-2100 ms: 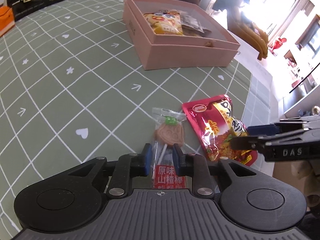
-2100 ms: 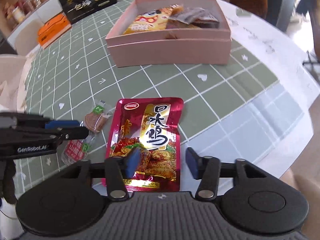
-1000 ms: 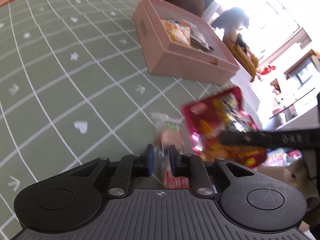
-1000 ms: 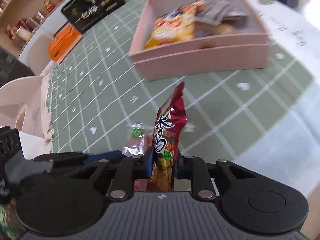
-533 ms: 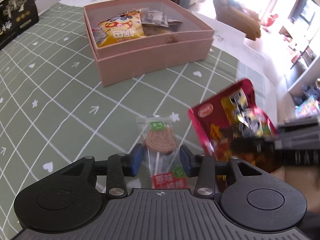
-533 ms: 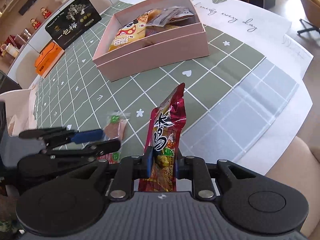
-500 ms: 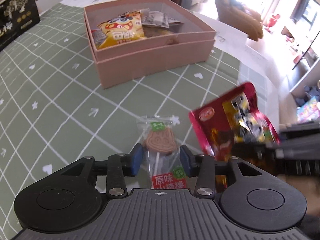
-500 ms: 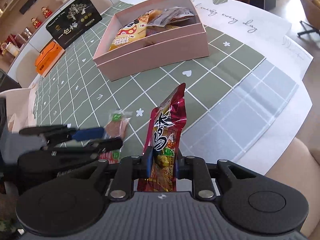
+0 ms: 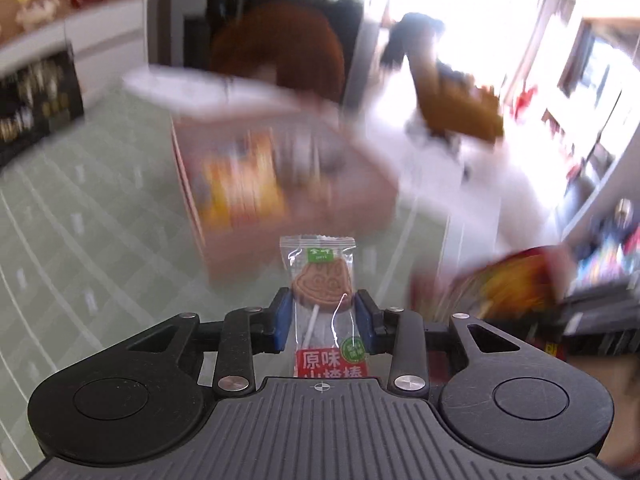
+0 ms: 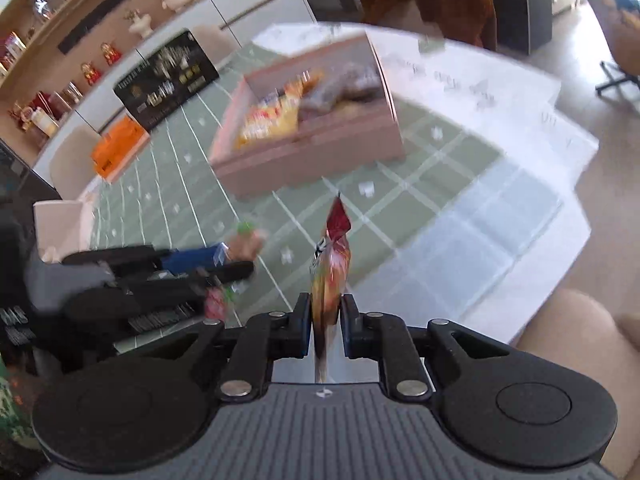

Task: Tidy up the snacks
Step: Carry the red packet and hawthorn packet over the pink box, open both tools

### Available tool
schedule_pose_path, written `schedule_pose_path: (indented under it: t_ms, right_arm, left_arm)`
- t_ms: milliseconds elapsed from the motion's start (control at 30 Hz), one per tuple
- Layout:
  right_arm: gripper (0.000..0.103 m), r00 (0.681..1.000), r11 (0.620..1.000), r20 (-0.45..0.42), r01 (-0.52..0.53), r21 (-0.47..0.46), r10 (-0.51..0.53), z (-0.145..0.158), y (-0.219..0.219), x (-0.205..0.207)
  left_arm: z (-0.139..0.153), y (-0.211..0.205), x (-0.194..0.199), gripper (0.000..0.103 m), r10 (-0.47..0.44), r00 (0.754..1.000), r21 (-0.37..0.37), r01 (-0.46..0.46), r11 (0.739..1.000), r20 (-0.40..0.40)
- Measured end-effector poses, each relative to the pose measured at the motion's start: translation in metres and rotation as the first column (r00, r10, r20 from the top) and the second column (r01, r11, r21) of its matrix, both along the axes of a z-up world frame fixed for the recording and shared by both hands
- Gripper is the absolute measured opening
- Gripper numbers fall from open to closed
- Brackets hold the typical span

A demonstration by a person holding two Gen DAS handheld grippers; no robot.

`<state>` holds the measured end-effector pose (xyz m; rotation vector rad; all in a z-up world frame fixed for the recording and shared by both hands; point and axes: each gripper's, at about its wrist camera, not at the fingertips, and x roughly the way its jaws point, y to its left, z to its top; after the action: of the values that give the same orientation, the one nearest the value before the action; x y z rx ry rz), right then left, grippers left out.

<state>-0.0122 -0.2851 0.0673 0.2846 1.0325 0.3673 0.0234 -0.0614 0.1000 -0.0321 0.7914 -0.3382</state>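
My left gripper (image 9: 322,312) is shut on a wrapped lollipop (image 9: 323,285), held upright above the green tablecloth. My right gripper (image 10: 325,314) is shut on a red snack packet (image 10: 331,264), held edge-on in the air. The packet shows blurred at the right of the left wrist view (image 9: 500,280). The left gripper with the lollipop shows at the left of the right wrist view (image 10: 224,264). The pink box (image 10: 320,152) holds a yellow snack bag (image 10: 272,118) and darker packets, and stands ahead of both grippers. It is blurred in the left wrist view (image 9: 280,184).
A black gift box (image 10: 168,76) and an orange box (image 10: 118,150) stand at the far left of the table. A brown chair back (image 9: 280,44) is behind the pink box. The table's edge (image 10: 568,248) runs close on the right.
Both grippers have lifted higher off the table with their snacks. The views are now blurred from motion and the pink box looks closer in the left wrist view.
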Motion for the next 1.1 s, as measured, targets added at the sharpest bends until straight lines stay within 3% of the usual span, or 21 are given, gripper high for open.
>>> schedule_pose_path:
  t_ms: [100,167,200,300,400,567,633,700,767,833,933,1100]
  right_arm:
    - [0.005,0.998,1.000,0.061,-0.012,0.020,0.011,0.024,0.002,0.009]
    - [0.005,0.995,1.000,0.097,-0.017,0.025,0.015,0.037,0.003,0.014]
    - [0.005,0.994,1.000,0.112,-0.021,0.020,0.019,0.042,0.004,0.016]
    - [0.006,0.992,0.999,0.120,-0.038,-0.013,0.039,0.041,0.009,0.021]
    - [0.007,0.997,0.998,0.061,-0.046,-0.035,0.048,0.022,0.015,0.024]
    - [0.008,0.998,0.994,-0.003,-0.066,-0.085,0.066,-0.005,0.021,0.020]
    - [0.016,0.997,0.988,-0.024,-0.073,-0.133,0.071,-0.014,0.021,0.018]
    - [0.050,0.997,0.988,-0.057,-0.053,-0.145,0.045,-0.022,0.014,0.016]
    - [0.070,0.996,0.990,-0.089,0.007,-0.141,-0.020,-0.030,0.002,0.015]
    - [0.070,0.989,0.989,-0.114,0.076,-0.125,-0.090,-0.036,-0.010,0.014]
    - [0.070,0.972,0.985,-0.163,0.156,-0.079,-0.168,-0.049,-0.022,0.016]
    - [0.072,0.946,0.966,-0.198,0.256,-0.027,-0.257,-0.060,-0.032,0.025]
  left_arm:
    - [0.054,0.008,0.030,0.042,0.009,0.992,-0.041,-0.004,0.999,0.129]
    - [0.074,0.015,0.061,0.048,0.015,0.989,-0.100,-0.001,0.995,0.148]
    - [0.075,0.015,0.079,0.046,0.005,0.993,-0.110,0.009,0.994,0.121]
    - [0.057,0.017,0.112,0.045,0.040,0.999,-0.101,-0.038,0.994,0.010]
    - [0.040,0.017,0.094,0.045,0.001,1.000,-0.139,-0.002,0.990,-0.003]
    - [-0.010,0.015,0.046,0.045,-0.075,0.988,-0.137,0.057,0.989,-0.136]
    - [-0.036,0.012,0.037,0.045,-0.120,0.972,-0.169,0.087,0.982,-0.200]
    - [-0.063,0.002,0.033,0.045,-0.162,0.950,-0.197,0.111,0.974,-0.267]
    - [-0.085,-0.007,0.036,0.045,-0.184,0.929,-0.236,0.109,0.966,-0.320]
    - [-0.102,-0.015,0.045,0.044,-0.192,0.914,-0.274,0.095,0.957,-0.357]
    - [-0.109,-0.024,0.052,0.041,-0.209,0.914,-0.319,0.093,0.943,-0.349]
    - [-0.109,-0.031,0.037,0.031,-0.244,0.896,-0.290,0.138,0.947,-0.371]
